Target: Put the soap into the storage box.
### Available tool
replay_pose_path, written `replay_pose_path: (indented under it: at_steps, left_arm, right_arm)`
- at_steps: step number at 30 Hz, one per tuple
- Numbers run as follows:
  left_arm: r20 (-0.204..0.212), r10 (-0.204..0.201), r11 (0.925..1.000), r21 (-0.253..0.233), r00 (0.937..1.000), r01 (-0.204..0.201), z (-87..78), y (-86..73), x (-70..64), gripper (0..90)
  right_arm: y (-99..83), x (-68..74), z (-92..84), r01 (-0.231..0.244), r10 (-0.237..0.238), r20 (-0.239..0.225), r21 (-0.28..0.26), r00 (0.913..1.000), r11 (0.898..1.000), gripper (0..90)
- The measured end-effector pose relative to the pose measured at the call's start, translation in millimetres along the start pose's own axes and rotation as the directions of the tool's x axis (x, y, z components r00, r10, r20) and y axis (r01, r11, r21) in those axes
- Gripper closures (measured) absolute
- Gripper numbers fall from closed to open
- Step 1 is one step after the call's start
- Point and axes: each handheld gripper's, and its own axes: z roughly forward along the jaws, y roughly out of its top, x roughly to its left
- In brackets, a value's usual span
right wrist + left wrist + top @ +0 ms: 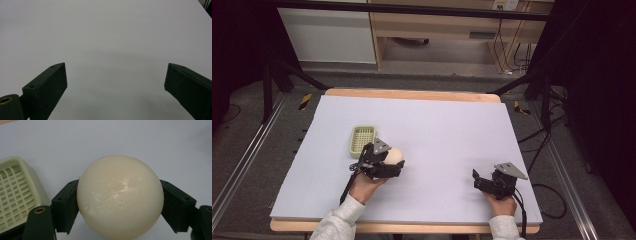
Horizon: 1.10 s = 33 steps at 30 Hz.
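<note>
On the left sits the pale green grid tray point(362, 138), nothing in it. Just beside it, the left gripper point(398, 164) pinches the cream ball point(120, 196) between both jaws, so the pickup looks done, placement likely remains. Over right, the right gripper point(476, 178) idles spread wide above bare table point(105, 32).
</note>
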Motion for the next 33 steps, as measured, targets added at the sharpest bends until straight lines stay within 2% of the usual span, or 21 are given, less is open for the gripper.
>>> replay_pose_path:
  at_steps: [2,23,30,33]
  left_arm:
    - [-0.009,-0.014,0.9999,0.0,0.9999,0.014,-2.3,0.2,4.7,23.8]
    - [-0.071,-0.028,0.9996,-0.006,0.9971,0.028,-12.9,0.6,43.8,23.8]
    - [-0.085,-0.071,0.9974,-0.016,0.9939,0.07,-12.1,-1.6,55.4,23.8]
    - [-0.093,-0.07,0.9975,-0.008,0.9932,0.07,-8.8,-1.9,58.6,23.8]
  right_arm:
    - [0.0,0.1,0.0,0.0,0.0,0.001,0.0,1.0,1.0,4.9]
    - [0.2,-0.1,0.3,-0.004,0.004,-0.002,0.004,1.0,1.0,5.0]
    - [0.1,0.7,0.2,0.011,-0.011,0.002,-0.002,0.9999,1.0,5.1]
    - [0.1,1.0,-0.3,0.01,-0.01,-0.003,-0.002,1.0,1.0,5.1]
